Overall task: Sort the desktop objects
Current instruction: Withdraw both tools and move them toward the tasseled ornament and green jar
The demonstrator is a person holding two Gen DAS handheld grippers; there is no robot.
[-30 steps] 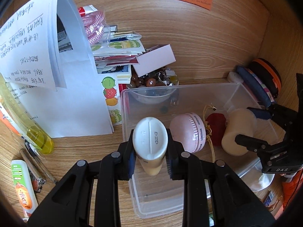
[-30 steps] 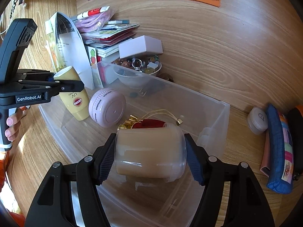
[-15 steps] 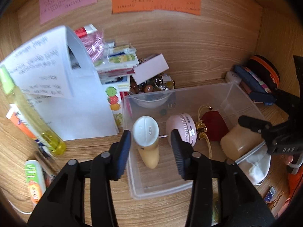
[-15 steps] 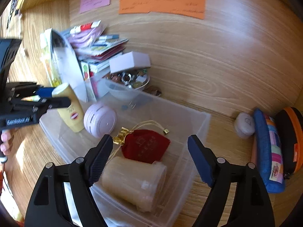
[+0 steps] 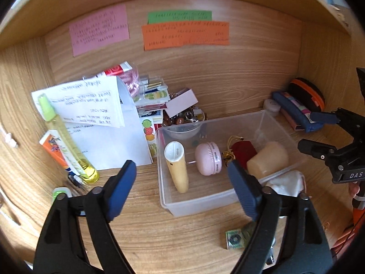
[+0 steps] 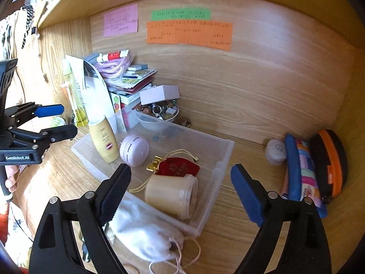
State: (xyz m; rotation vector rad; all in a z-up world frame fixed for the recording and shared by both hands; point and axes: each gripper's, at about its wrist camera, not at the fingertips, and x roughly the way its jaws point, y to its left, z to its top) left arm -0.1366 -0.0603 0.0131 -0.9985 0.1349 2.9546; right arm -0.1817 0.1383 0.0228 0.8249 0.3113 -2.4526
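Note:
A clear plastic bin (image 5: 269,119) (image 6: 224,150) stands on the wooden desk. In it stand a yellow sunscreen tube (image 5: 176,167) (image 6: 105,140) and a pink round case (image 5: 208,158) (image 6: 134,147); a red pouch (image 5: 243,151) (image 6: 179,166) and a beige jar (image 5: 268,159) (image 6: 171,195) lie on their sides. My left gripper (image 5: 181,189) is open and empty, pulled back in front of the bin. My right gripper (image 6: 180,191) is open and empty, above the bin's near right corner, and shows in the left wrist view (image 5: 319,132).
A white drawstring bag (image 6: 143,230) lies against the bin's front. Papers, a yellow-green spray bottle (image 5: 66,141), stacked cards and a bowl of beads (image 6: 163,111) crowd the back left. Pencil cases (image 6: 303,169) and a small white case (image 6: 276,150) lie at the right. A small green square item (image 5: 235,238) lies in front.
Both grippers opened and drew back. The left let go of the sunscreen tube, now standing in the bin. The right let go of the beige jar, now lying in the bin.

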